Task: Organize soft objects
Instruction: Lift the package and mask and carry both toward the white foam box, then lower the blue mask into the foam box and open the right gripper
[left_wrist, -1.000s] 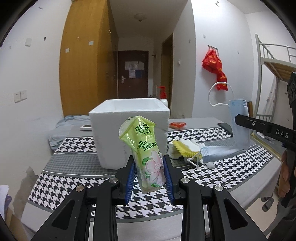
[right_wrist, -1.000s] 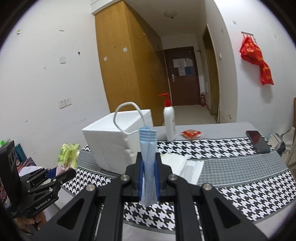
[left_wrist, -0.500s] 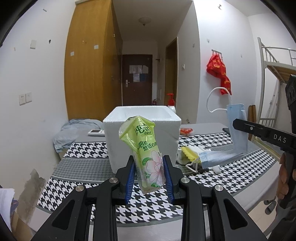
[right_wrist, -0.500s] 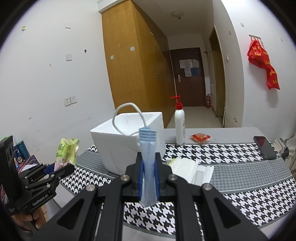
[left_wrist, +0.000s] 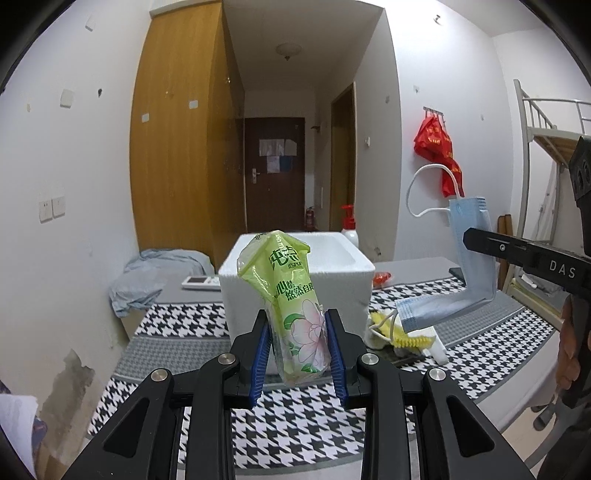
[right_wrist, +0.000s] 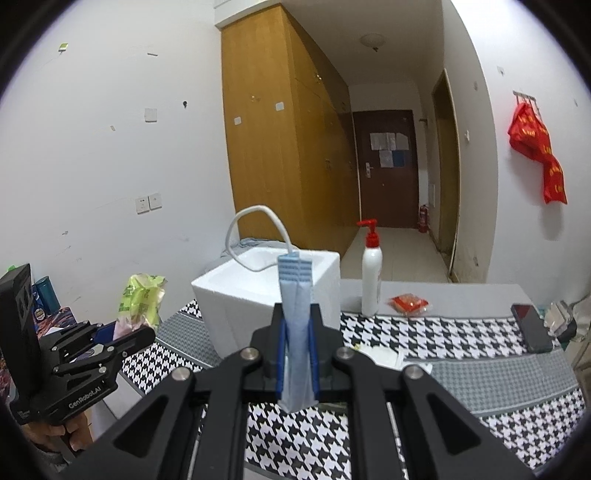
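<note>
- Two grippers are up in the air at the near edge of the table, and each has something soft pinched between its blue pads.
- The left gripper (left_wrist: 297, 352) clamps a green tissue pack (left_wrist: 291, 302) by its lower half; the pack stands nearly upright, leaning a little to the left, with its crimped top well above the fingertips.
- The right gripper (right_wrist: 296, 356) is closed tight on a folded blue face mask (right_wrist: 296, 317), which stands on edge between the pads, its white ear loop (right_wrist: 255, 236) arching up and to the left.
- In the left wrist view the mask's lower part bends and trails down toward a yellow-and-white heap of soft things (left_wrist: 402, 332) lying on the table.
- The table (right_wrist: 461, 373) wears a black-and-white houndstooth cloth with grey bands.
- Just beyond both grippers sits an open white foam box (left_wrist: 295, 280), straight behind the tissue pack.
- Farther back stand a white pump bottle with a red top (right_wrist: 370, 273), a small red packet (right_wrist: 409, 303) and a dark phone (right_wrist: 532, 326).
</note>
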